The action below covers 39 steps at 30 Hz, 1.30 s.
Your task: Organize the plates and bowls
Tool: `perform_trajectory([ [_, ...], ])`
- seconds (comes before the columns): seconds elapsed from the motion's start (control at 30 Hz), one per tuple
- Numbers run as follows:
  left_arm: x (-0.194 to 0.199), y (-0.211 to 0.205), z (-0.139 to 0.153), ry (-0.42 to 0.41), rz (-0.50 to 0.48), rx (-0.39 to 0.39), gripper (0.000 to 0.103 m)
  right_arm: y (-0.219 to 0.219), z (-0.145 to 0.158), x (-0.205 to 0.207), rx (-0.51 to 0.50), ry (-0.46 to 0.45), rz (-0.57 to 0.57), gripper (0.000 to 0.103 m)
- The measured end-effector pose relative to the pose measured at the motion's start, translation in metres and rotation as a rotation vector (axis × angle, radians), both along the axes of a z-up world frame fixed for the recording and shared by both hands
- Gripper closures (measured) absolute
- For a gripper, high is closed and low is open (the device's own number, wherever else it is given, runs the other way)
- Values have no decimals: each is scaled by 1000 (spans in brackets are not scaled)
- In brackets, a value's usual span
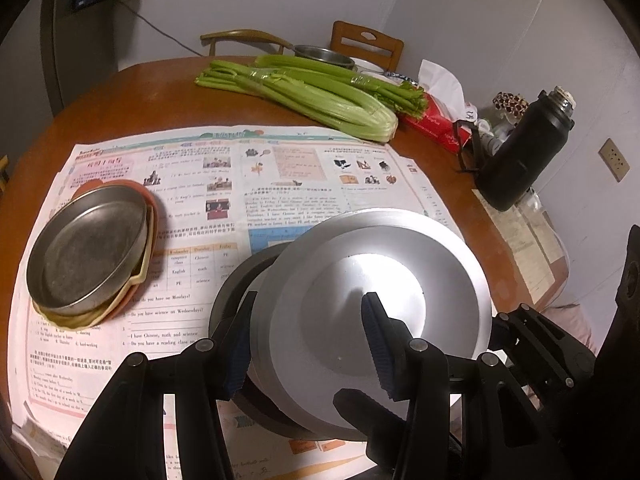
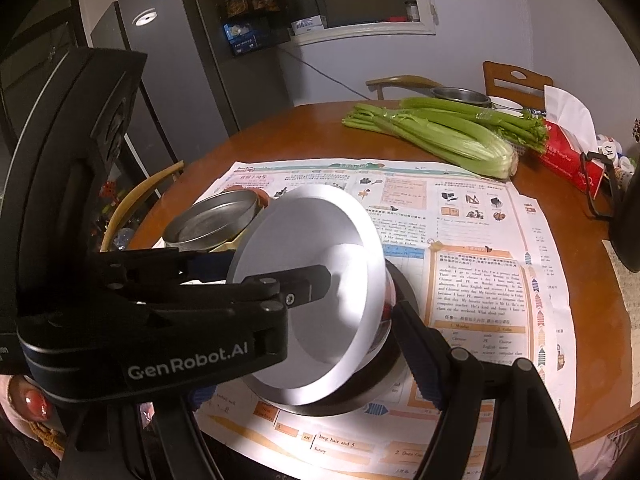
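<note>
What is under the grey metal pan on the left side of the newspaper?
The metal pan sits on a cream dish, itself over a reddish plate. Only their edges show; the rest is covered.

Celery (image 1: 320,98), newspaper (image 1: 280,184), flask (image 1: 524,152), tissue pkt (image 1: 436,120).

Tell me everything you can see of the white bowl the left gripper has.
The white bowl is matte, with a wide flat rim stepping down to a deep round well. It is tilted, its opening facing the left gripper. One blue-padded finger sits inside, one outside, pinching the wall. Its lower edge is over a dark round dish on the newspaper.
</note>
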<state>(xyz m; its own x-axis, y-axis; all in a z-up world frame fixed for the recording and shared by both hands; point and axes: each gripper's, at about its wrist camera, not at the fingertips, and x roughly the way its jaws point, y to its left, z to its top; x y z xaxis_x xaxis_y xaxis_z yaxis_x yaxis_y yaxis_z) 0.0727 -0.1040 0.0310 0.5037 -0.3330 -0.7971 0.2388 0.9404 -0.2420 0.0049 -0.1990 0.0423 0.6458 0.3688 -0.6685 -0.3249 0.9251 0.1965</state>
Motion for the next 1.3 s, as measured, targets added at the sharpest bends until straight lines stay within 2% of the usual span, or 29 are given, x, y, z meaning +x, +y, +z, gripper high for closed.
perform_trajectory([
  [0.53,-1,3,-12,23,10,13,51,5,-12,2,-16,25,17,25],
  [1.3,1,-1,-18,16,11,48,52,7,-24,7,-39,52,21,26],
])
